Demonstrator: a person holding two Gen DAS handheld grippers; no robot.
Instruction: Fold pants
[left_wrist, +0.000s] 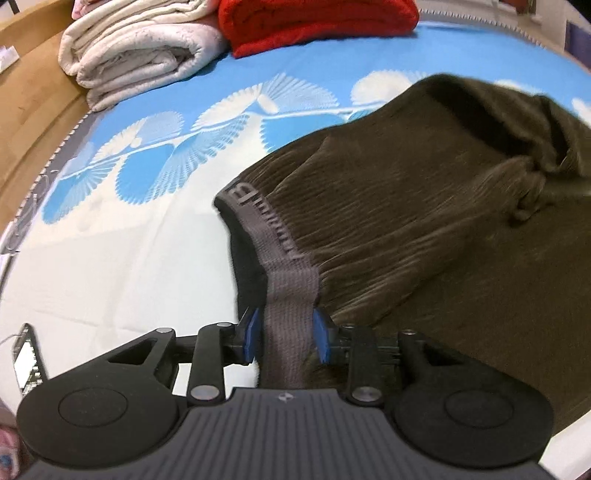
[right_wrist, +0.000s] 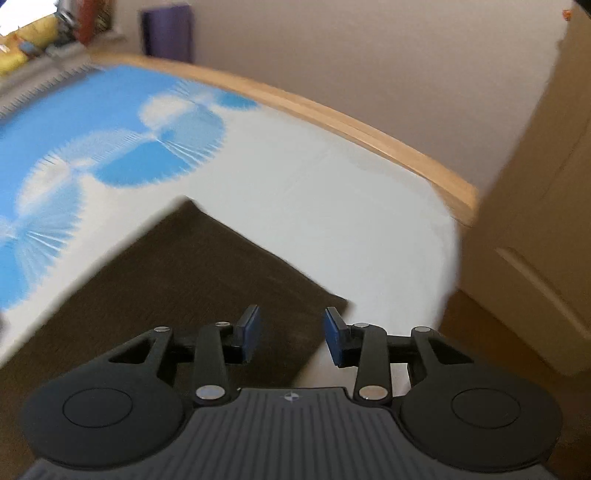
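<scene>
Closest to my left lens, the left gripper (left_wrist: 284, 338) has its jaws pinching the grey elastic waistband (left_wrist: 291, 291) of the pants (left_wrist: 406, 206); the band runs straight up between the blue pads, which press on it from either side. Ahead of those jaws the dark brown ribbed cloth spreads away to the right over the bed (left_wrist: 122, 258), with a bunched fold far off to the upper right. Beyond and to the left of the jaws sit a folded cream blanket (left_wrist: 140, 51) and a red blanket (left_wrist: 317, 22), well apart from my work. A phone (left_wrist: 27, 360) lies at the far left edge.

On my other side, the right gripper (right_wrist: 291, 334) hangs with its jaws spread and nothing between them. Under them and just ahead lies a flat corner of the pants (right_wrist: 192, 266), the hem edge passing beneath the right-hand pad.

I judge this fabric light, soft and limp, so it will sag and drag wherever it is not held. The waistband is the firmest part and gives me a sure hold; the ribbed knit should not slip much. For the right side I would take the hem corner below the jaws, pinching both layers if two lie there, which I cannot tell.
</scene>
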